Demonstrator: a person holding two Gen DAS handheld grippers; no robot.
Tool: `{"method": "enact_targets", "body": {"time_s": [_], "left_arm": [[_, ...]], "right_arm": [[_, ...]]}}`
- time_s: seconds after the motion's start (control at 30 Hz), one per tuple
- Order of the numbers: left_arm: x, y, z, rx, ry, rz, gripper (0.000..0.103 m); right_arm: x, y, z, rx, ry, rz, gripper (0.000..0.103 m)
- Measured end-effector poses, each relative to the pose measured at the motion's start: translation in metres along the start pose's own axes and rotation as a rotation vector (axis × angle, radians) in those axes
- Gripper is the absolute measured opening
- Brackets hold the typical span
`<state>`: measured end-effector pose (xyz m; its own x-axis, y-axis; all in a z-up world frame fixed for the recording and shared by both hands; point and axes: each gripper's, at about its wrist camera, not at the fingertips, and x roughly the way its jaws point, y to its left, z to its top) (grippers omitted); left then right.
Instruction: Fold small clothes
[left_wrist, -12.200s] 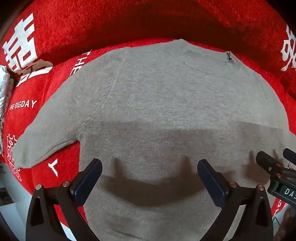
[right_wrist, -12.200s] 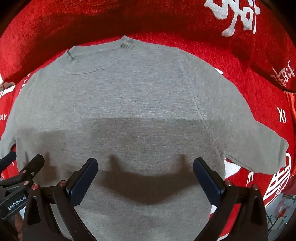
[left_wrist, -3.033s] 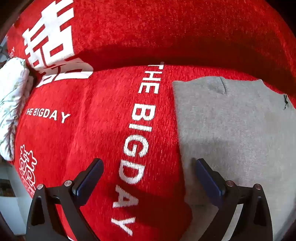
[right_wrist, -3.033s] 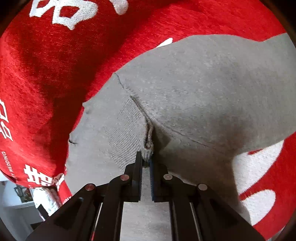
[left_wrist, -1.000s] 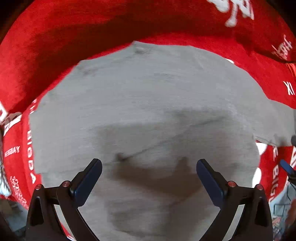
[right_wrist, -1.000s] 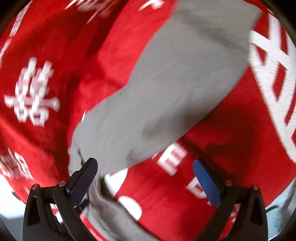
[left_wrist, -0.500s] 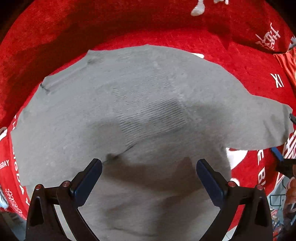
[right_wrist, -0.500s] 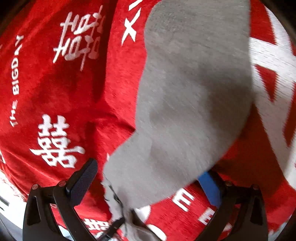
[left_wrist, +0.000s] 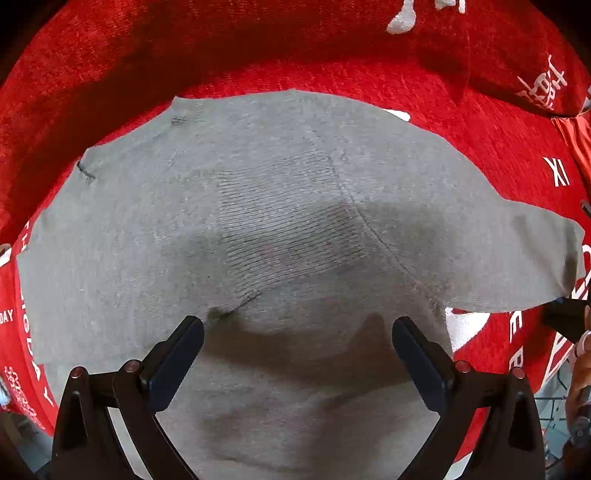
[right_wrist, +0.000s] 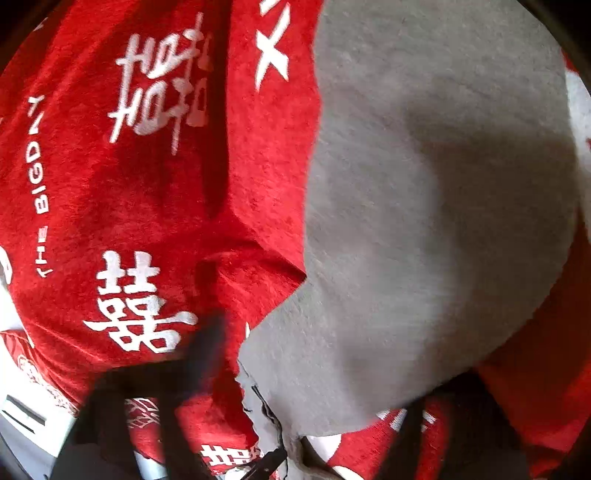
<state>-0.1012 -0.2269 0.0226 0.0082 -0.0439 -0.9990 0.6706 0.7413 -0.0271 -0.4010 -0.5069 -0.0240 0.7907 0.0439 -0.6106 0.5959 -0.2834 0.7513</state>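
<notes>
A grey knit sweater (left_wrist: 258, 229) lies flat on a red blanket (left_wrist: 258, 55). One sleeve is folded across its chest, the ribbed cuff (left_wrist: 288, 206) lying on top. My left gripper (left_wrist: 297, 325) hovers open above the sweater's body, pointing straight down, with nothing between its fingers. The other sleeve (left_wrist: 517, 258) sticks out to the right. My right gripper (right_wrist: 317, 369) is at that sleeve's (right_wrist: 424, 203) end with its jaws closing. The cuff lies between them. One finger (right_wrist: 207, 350) is blurred and still apart from the cloth; the other is hidden under the sleeve.
The red blanket (right_wrist: 147, 206) with white lettering covers the whole surface and rises behind the sweater. The right gripper's tip (left_wrist: 565, 314) and a hand (left_wrist: 583, 354) show at the right edge of the left wrist view. A white edge (right_wrist: 22, 417) shows beyond the blanket.
The right gripper has swung in and down onto the sleeve's end, and its fingers have moved inward from fully wide. The left gripper has drifted a little across the sweater, still open.
</notes>
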Motion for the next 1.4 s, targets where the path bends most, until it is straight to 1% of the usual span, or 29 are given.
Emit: {"method": "enact_targets", "body": {"time_s": [0.03, 0.07, 0.17, 0.23, 0.3, 0.37, 0.47, 0.6, 0.7, 0.73, 0.77, 0.8, 0.83, 0.93, 0.97, 1.03, 1.1, 1.13, 1.17, 1.2, 1.23, 1.27, 1.3, 1.33, 1.37, 1.4], "left_arm": [[0.0, 0.001, 0.0, -0.003, -0.001, 0.001, 0.102], [0.0, 0.004, -0.001, -0.008, -0.002, 0.0, 0.102], [-0.002, 0.021, -0.008, -0.022, -0.002, -0.003, 0.102], [-0.004, 0.031, -0.012, -0.027, -0.006, -0.004, 0.102], [-0.008, 0.041, -0.014, -0.036, -0.011, -0.005, 0.102], [-0.006, 0.05, -0.013, -0.051, -0.016, -0.008, 0.102], [-0.01, 0.068, -0.016, -0.077, -0.017, -0.014, 0.102], [-0.015, 0.107, -0.025, -0.14, -0.034, -0.026, 0.102], [-0.024, 0.14, -0.034, -0.194, -0.055, -0.017, 0.102], [-0.024, 0.15, -0.036, -0.206, -0.058, -0.014, 0.102], [-0.026, 0.167, -0.041, -0.23, -0.061, -0.003, 0.102], [-0.027, 0.179, -0.045, -0.246, -0.063, 0.006, 0.102], [-0.029, 0.191, -0.048, -0.261, -0.065, 0.014, 0.102], [-0.033, 0.231, -0.06, -0.324, -0.078, 0.033, 0.102], [-0.034, 0.245, -0.066, -0.347, -0.083, 0.04, 0.102], [-0.036, 0.268, -0.074, -0.375, -0.09, 0.054, 0.102], [-0.034, 0.288, -0.082, -0.398, -0.09, 0.068, 0.102], [-0.033, 0.3, -0.087, -0.408, -0.086, 0.076, 0.102], [-0.031, 0.311, -0.092, -0.416, -0.08, 0.081, 0.102], [-0.026, 0.309, -0.095, -0.421, -0.077, 0.085, 0.102], [-0.025, 0.317, -0.1, -0.428, -0.075, 0.087, 0.102], [-0.025, 0.327, -0.104, -0.436, -0.076, 0.089, 0.102], [-0.024, 0.33, -0.106, -0.44, -0.076, 0.089, 0.102], [-0.015, 0.32, -0.106, -0.447, -0.078, 0.089, 0.102], [-0.015, 0.328, -0.109, -0.454, -0.079, 0.082, 0.102], [-0.014, 0.341, -0.119, -0.459, -0.079, 0.074, 0.102]], "right_arm": [[0.002, -0.001, 0.0, 0.002, 0.01, 0.001, 0.011], [0.003, -0.001, 0.0, 0.001, 0.015, 0.015, 0.01], [0.002, 0.007, -0.002, -0.03, 0.002, 0.035, 0.009], [0.003, 0.018, -0.004, -0.062, 0.014, 0.055, 0.009], [0.007, 0.037, -0.005, -0.124, 0.04, 0.071, 0.009], [0.011, 0.057, -0.013, -0.19, 0.068, 0.077, 0.009], [0.025, 0.096, -0.035, -0.328, 0.118, 0.073, 0.009], [0.055, 0.15, -0.08, -0.531, 0.206, 0.07, 0.009], [0.088, 0.188, -0.129, -0.703, 0.288, 0.042, 0.009], [0.098, 0.195, -0.143, -0.749, 0.31, 0.027, 0.009], [0.112, 0.202, -0.163, -0.806, 0.341, 0.003, 0.009], [0.123, 0.205, -0.177, -0.843, 0.364, -0.019, 0.009], [0.139, 0.207, -0.199, -0.894, 0.401, -0.05, 0.009], [0.179, 0.196, -0.244, -0.959, 0.487, -0.137, 0.009], [0.189, 0.192, -0.253, -0.969, 0.505, -0.161, 0.009], [0.214, 0.177, -0.272, -0.986, 0.543, -0.241, 0.014], [0.23, 0.162, -0.279, -0.978, 0.545, -0.33, 0.015], [0.237, 0.154, -0.279, -0.946, 0.542, -0.371, 0.018], [0.238, 0.149, -0.276, -0.911, 0.544, -0.373, 0.031], [0.236, 0.145, -0.269, -0.855, 0.546, -0.351, 0.049], [0.231, 0.143, -0.265, -0.798, 0.545, -0.314, 0.059], [0.225, 0.141, -0.26, -0.774, 0.535, -0.298, 0.07], [0.218, 0.14, -0.254, -0.762, 0.513, -0.286, 0.07], [0.21, 0.141, -0.25, -0.752, 0.475, -0.279, 0.07], [0.204, 0.141, -0.244, -0.735, 0.443, -0.285, 0.07], [0.203, 0.143, -0.239, -0.703, 0.411, -0.292, 0.07]]}}
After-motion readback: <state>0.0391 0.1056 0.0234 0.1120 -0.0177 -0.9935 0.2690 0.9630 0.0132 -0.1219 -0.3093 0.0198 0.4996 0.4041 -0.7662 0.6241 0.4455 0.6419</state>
